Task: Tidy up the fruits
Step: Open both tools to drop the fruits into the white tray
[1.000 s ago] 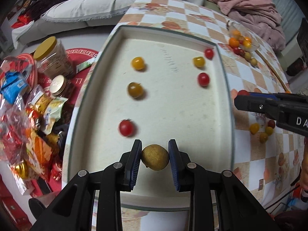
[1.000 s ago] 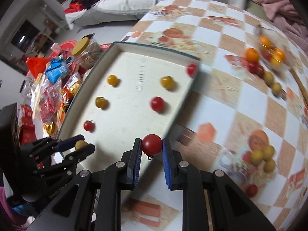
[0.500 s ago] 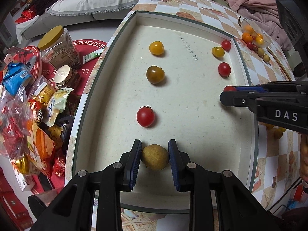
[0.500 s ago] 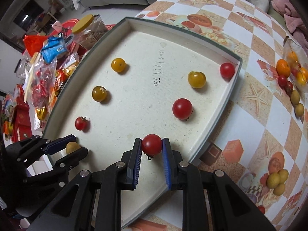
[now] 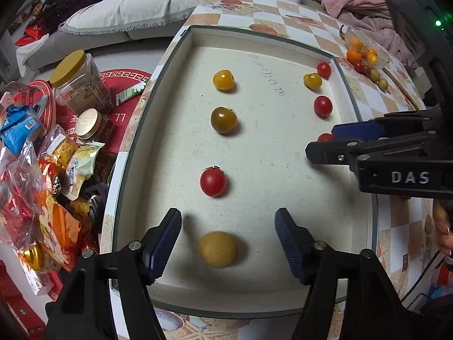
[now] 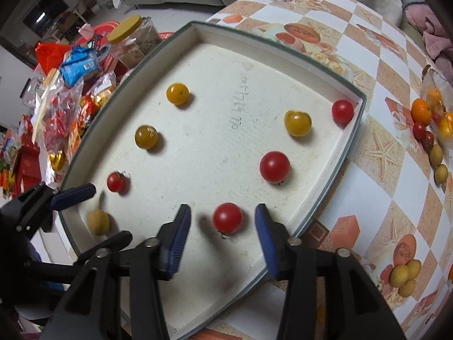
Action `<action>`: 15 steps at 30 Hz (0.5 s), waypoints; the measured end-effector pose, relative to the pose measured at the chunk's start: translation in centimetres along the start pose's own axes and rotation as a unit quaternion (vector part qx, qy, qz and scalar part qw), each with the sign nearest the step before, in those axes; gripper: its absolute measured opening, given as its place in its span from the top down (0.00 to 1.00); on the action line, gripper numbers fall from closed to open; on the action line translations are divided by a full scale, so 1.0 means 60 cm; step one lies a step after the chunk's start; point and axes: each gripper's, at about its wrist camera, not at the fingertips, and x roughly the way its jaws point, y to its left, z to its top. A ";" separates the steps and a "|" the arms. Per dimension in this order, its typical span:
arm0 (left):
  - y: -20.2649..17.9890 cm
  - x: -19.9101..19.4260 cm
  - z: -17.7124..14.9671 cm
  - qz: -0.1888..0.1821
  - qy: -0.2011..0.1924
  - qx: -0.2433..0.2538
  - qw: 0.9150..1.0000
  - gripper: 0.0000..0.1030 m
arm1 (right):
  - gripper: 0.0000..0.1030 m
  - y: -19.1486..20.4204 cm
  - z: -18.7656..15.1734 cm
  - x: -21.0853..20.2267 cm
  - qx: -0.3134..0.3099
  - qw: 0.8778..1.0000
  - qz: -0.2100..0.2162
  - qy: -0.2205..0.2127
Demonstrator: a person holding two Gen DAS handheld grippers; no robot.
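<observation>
Between left gripper jaws, just opened: tan fruit, untouched, on tray | between right gripper jaws, just opened: red tomato, untouched

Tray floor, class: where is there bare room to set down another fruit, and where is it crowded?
Free: the middle strip of the tray between its two fruit columns. Crowded: the near corners, where the left gripper straddles the tan fruit and the right gripper straddles a red tomato.

1 tray, 4 red tomatoes, 3 yellow tomatoes, 1 tan fruit, 2 tongs
</observation>
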 end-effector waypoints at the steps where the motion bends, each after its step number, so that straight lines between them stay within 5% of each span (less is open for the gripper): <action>1: 0.000 -0.001 0.001 -0.001 -0.002 0.001 1.000 0.30 | 0.33 -0.001 0.002 -0.008 0.003 1.000 0.008 -0.008; 4: -0.003 -0.003 0.001 -0.002 -0.004 0.007 1.000 0.30 | 0.12 0.000 0.005 -0.028 0.010 0.999 0.016 -0.030; 15: -0.056 -0.012 0.027 0.003 -0.005 0.052 0.999 0.30 | 0.12 -0.087 -0.037 -0.087 0.102 0.993 -0.002 -0.063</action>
